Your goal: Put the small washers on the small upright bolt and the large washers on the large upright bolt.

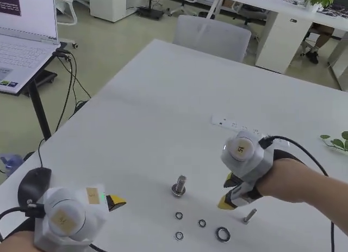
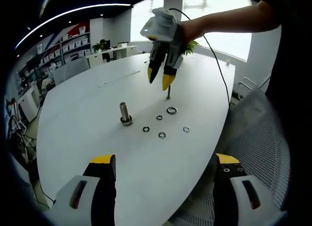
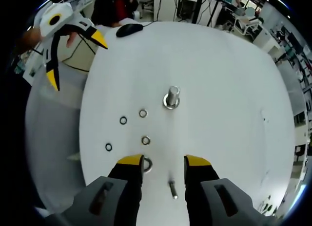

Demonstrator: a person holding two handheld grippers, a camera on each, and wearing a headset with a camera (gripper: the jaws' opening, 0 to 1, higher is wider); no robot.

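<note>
The large upright bolt (image 1: 179, 185) (image 2: 125, 113) (image 3: 171, 97) stands mid-table with a ring at its base. The small upright bolt (image 1: 250, 215) (image 2: 168, 93) (image 3: 173, 189) is to its right. Several small washers (image 1: 179, 215) (image 2: 146, 129) (image 3: 143, 113) and one large washer (image 1: 222, 234) (image 2: 171, 110) (image 3: 146, 163) lie flat in front of the bolts. My right gripper (image 1: 227, 193) (image 3: 164, 161) hangs open and empty just above the small bolt and the large washer. My left gripper (image 1: 114, 203) (image 2: 165, 160) is open wide and empty, well left of the washers.
A white power strip (image 1: 234, 123) lies behind the right gripper. A black mouse (image 1: 33, 187) sits at the table's left edge beside the left gripper. A laptop (image 1: 22, 51) on a stand is at far left, a grey chair (image 1: 212, 37) is behind the table, and plant leaves (image 1: 340, 140) are at the right.
</note>
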